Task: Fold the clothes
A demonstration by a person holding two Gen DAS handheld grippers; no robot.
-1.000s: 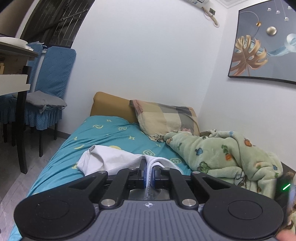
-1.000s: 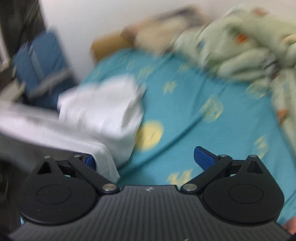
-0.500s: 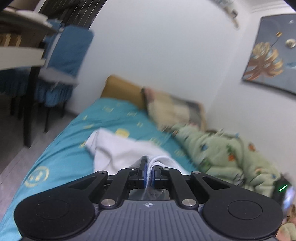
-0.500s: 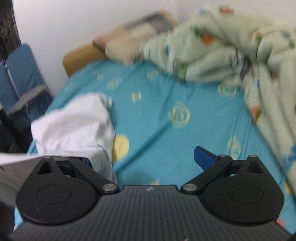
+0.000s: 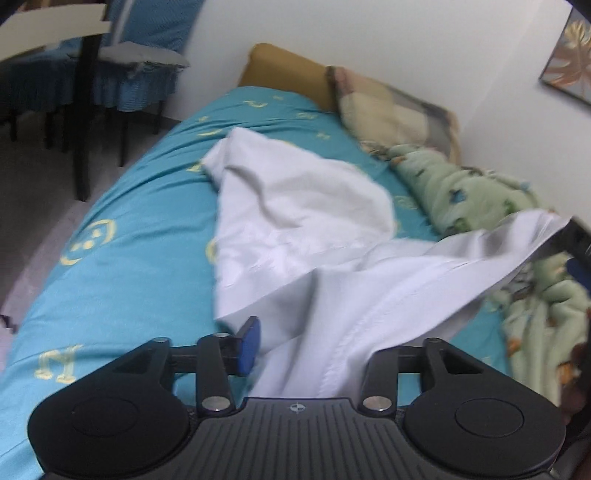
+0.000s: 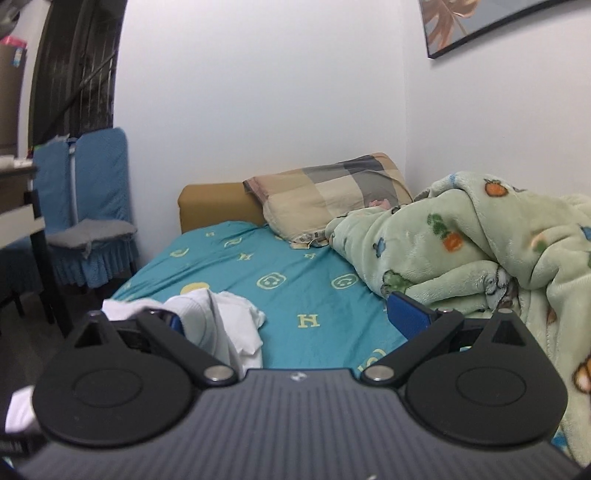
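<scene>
A white garment [image 5: 314,229] lies crumpled on the teal bed sheet [image 5: 147,206]. My left gripper [image 5: 317,347] is open; the cloth drapes between its spread fingers, hiding the right pad, and stretches up to the right toward my other gripper at the frame edge [image 5: 576,251]. In the right wrist view my right gripper [image 6: 288,317] is open, with the white garment [image 6: 218,317] lying against its left finger [image 6: 173,321]. The right blue pad [image 6: 406,314] is bare.
A green fleece blanket [image 6: 498,258] is heaped along the bed's right side by the wall. A checked pillow [image 6: 332,192] and tan headboard cushion [image 6: 210,203] lie at the far end. Blue-covered chairs [image 6: 92,206] and a table [image 5: 51,26] stand left of the bed.
My left gripper has opened from being shut on the white cloth, and its view has tilted down over the bed. My right gripper has lifted its view toward the pillow.
</scene>
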